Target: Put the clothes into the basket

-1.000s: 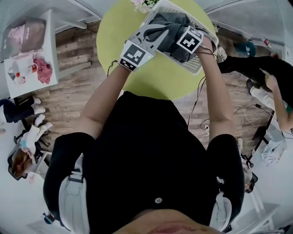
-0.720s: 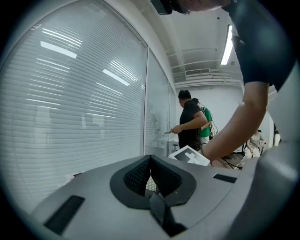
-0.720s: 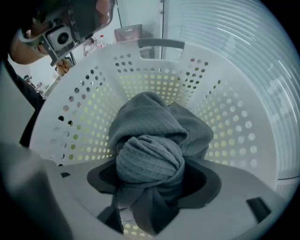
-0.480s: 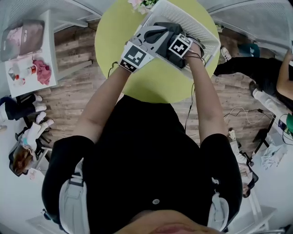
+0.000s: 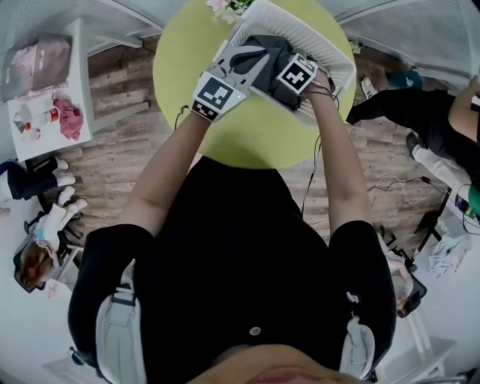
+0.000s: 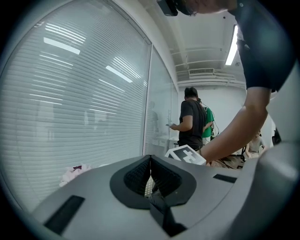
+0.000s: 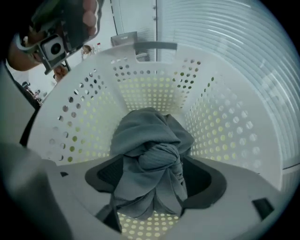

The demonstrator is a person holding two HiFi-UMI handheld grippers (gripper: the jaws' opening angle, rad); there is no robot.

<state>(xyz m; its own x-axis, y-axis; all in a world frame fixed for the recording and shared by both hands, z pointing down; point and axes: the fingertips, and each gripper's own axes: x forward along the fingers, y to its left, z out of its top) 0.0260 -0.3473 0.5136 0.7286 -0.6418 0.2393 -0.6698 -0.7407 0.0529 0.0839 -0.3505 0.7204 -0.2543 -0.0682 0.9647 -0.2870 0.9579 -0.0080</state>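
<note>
A white perforated basket (image 5: pixel 331 52) stands on the round yellow-green table (image 5: pixel 184 56). A dark grey garment (image 5: pixel 274 48) lies bunched inside it. In the right gripper view the garment (image 7: pixel 147 147) fills the space between the jaws of my right gripper (image 7: pixel 154 177), low inside the basket (image 7: pixel 154 89). Those jaws are opening, and dark pad surface shows on both sides of the cloth. My left gripper (image 5: pixel 257 55) reaches over the basket's near rim beside the garment. Its pads (image 6: pixel 150 161) meet with nothing between them.
A white side table (image 5: pixel 82 60) with pink items stands to the left on the wood floor. A seated person (image 5: pixel 420 120) and loose cables (image 5: pixel 390 184) are to the right. Pale flowers (image 5: pixel 232 6) sit at the table's far edge. A standing person (image 6: pixel 191 124) is beyond the left gripper.
My right gripper has shifted left and farther into the basket with the garment. The garment now lies lower inside the basket. The left gripper has stayed at the near rim.
</note>
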